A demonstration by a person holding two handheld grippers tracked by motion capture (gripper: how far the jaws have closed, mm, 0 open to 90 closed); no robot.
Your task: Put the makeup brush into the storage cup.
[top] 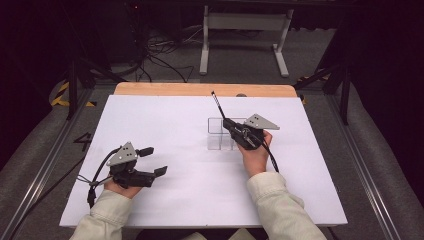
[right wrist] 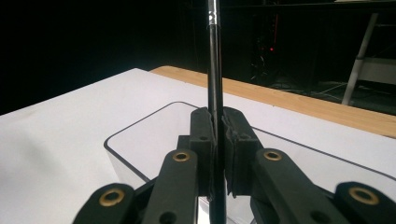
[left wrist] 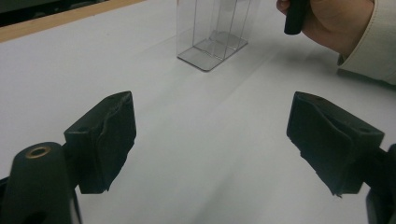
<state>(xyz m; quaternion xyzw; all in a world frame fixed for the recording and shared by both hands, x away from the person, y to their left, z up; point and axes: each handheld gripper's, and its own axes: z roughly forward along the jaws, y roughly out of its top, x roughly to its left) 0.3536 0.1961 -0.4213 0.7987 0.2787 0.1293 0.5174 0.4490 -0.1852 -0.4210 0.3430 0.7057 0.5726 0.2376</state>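
The right gripper (top: 234, 127) has its 2 jaws clamped on a thin black pen (top: 218, 106), which sticks up and away from it above the clear plastic organizer (top: 216, 134) standing on the white board (top: 165, 125). The left gripper (top: 152, 161) rests well apart at the near left, its jaws spread wide with nothing between them

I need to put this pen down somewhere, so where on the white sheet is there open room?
Open: the white sheet left of the clear box, and the near strip between the left claw and the right hand. Crowded: at the box, where the right claw grips the pen above it.
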